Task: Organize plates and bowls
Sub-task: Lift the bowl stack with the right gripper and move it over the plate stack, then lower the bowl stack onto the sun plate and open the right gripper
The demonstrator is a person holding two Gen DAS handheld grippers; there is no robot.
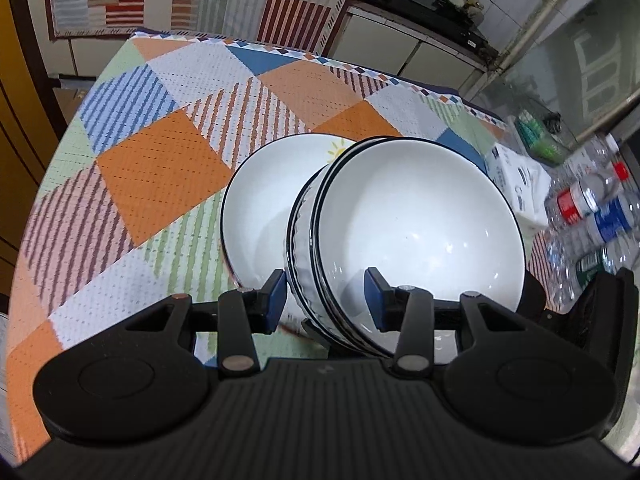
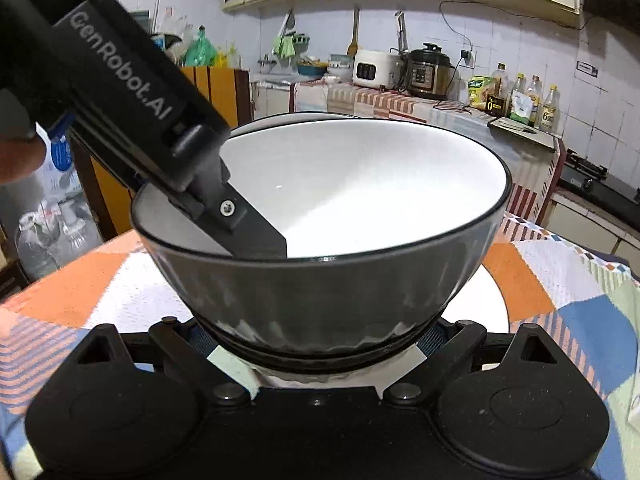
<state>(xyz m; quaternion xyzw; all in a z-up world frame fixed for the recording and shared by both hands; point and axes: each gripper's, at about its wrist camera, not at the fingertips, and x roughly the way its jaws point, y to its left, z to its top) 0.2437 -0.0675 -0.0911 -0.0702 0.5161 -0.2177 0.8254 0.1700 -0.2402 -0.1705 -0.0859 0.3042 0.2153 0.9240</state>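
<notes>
A stack of nested white bowls (image 1: 416,216) with dark rims hangs tilted over the patchwork tablecloth (image 1: 160,168). My left gripper (image 1: 326,300) is shut on the stack's wall, one blue pad outside and one inside. In the right wrist view its finger (image 2: 248,232) reaches into the top bowl (image 2: 360,192) from the upper left. My right gripper (image 2: 316,338) clasps the stack's ribbed lower part from both sides, its pads mostly hidden; its black body (image 1: 592,304) shows behind the bowls. A white plate (image 1: 256,208) with a sun motif lies on the cloth behind the stack.
Several plastic bottles (image 1: 592,208) and a white box (image 1: 516,176) crowd the table's right edge. A counter behind carries a rice cooker (image 2: 376,68), a pressure cooker (image 2: 430,72) and oil bottles (image 2: 520,100). A stove (image 1: 420,0) stands beyond the table.
</notes>
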